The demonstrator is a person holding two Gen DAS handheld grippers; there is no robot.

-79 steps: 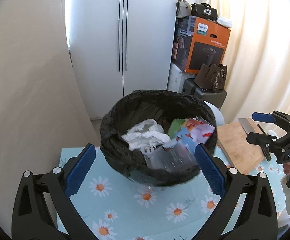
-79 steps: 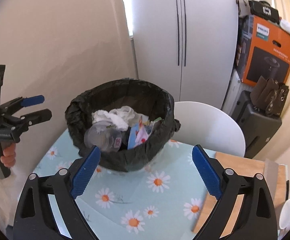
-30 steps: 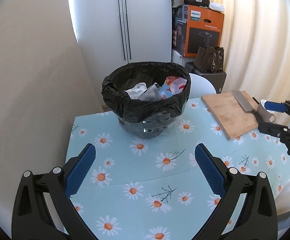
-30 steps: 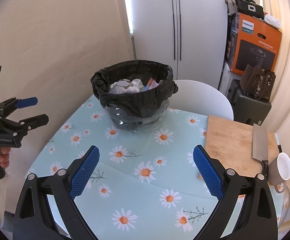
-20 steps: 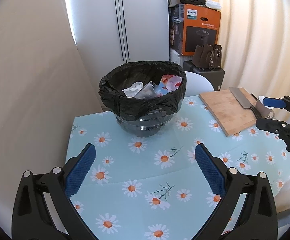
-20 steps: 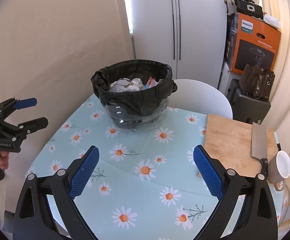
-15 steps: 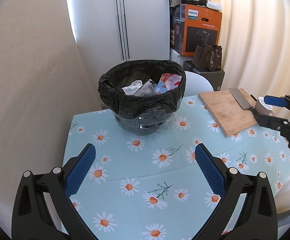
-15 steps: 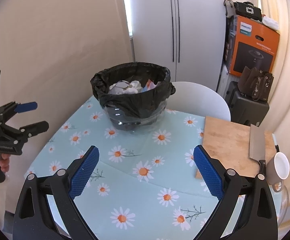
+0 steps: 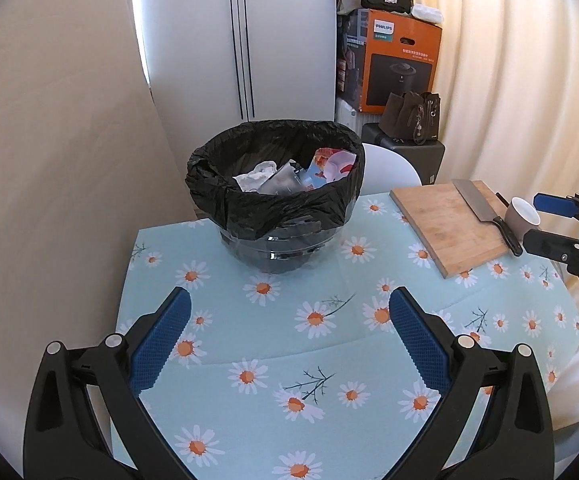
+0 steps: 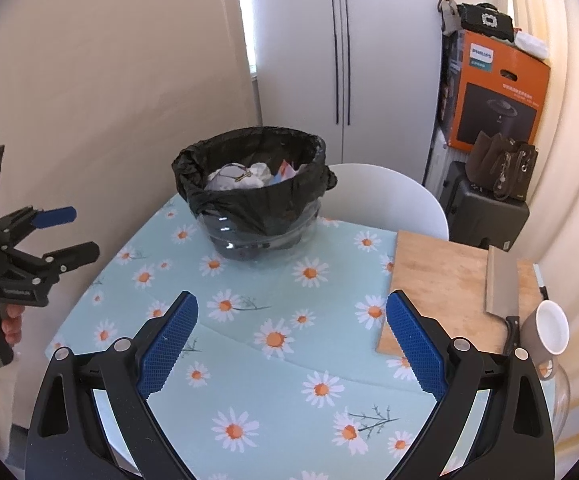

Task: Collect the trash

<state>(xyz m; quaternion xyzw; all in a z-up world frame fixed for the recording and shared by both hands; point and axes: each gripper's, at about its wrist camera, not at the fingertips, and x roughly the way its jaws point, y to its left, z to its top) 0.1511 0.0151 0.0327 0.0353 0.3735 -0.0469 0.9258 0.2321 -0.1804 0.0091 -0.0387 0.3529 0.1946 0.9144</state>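
A clear bin lined with a black bag [image 9: 285, 208] [image 10: 249, 200] stands at the far side of the daisy tablecloth [image 9: 329, 352]. Inside it lie white tissue, a clear plastic piece and a colourful wrapper [image 9: 329, 162]. My left gripper [image 9: 287, 312] is open and empty, held back over the near part of the table. It also shows at the left edge of the right wrist view [image 10: 75, 232]. My right gripper [image 10: 291, 314] is open and empty too, and appears at the right edge of the left wrist view [image 9: 537, 220].
A wooden cutting board [image 9: 449, 224] with a cleaver [image 10: 501, 280] lies at the right, a brown cup [image 10: 549, 328] beside it. A white chair [image 10: 385, 200] stands behind the table. A white wardrobe, an orange box [image 9: 393, 60] and bags fill the back.
Both grippers have drawn back and up from the bin, which now looks smaller and farther. Both stayed open and empty.
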